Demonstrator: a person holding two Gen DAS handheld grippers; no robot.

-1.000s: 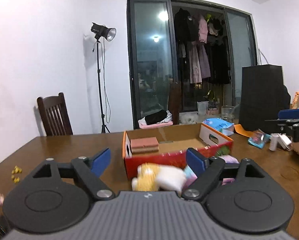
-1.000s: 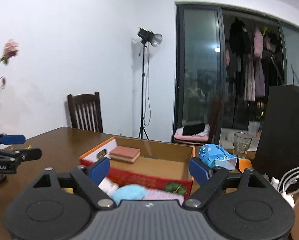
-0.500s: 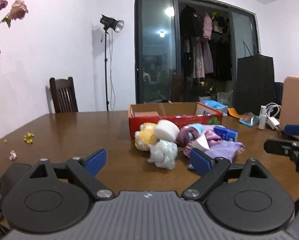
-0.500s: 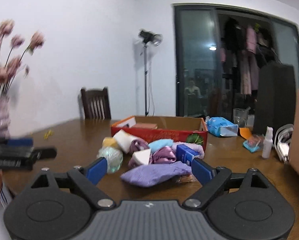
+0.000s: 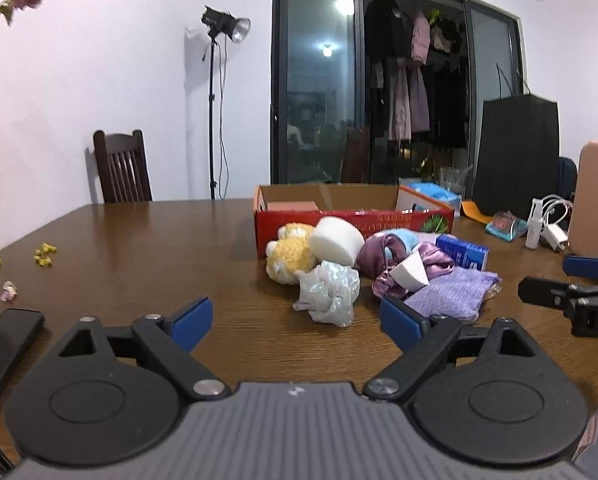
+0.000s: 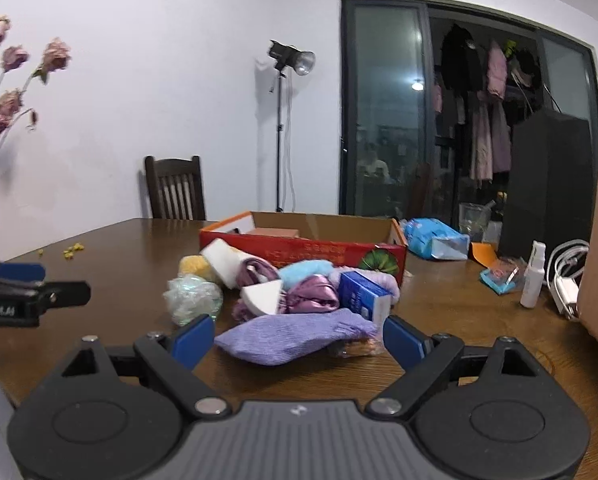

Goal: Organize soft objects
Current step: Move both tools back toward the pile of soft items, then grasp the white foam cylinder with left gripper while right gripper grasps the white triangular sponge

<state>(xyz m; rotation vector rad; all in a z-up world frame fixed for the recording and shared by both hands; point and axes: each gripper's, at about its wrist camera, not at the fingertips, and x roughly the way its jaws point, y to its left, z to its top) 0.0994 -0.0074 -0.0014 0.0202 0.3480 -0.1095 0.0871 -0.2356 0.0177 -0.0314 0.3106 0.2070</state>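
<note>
Both the left gripper and right gripper gape empty; I'd pinch the purple cloth at mid-tabletop first, squarely.

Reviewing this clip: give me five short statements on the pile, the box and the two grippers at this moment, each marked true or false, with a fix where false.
1. Both the left gripper and the right gripper have nothing between their fingers. True.
2. The lilac knitted cloth lies inside the cardboard box. False: it lies on the table, at the near edge of the pile in front of the box.
3. The white wedge sponge rests among the purple satin fabric. True.
4. The yellow plush toy is at the pile's right end in the left wrist view. False: it is at the left end, beside the round white sponge.
5. The blue carton stands behind the lilac knitted cloth. True.
</note>
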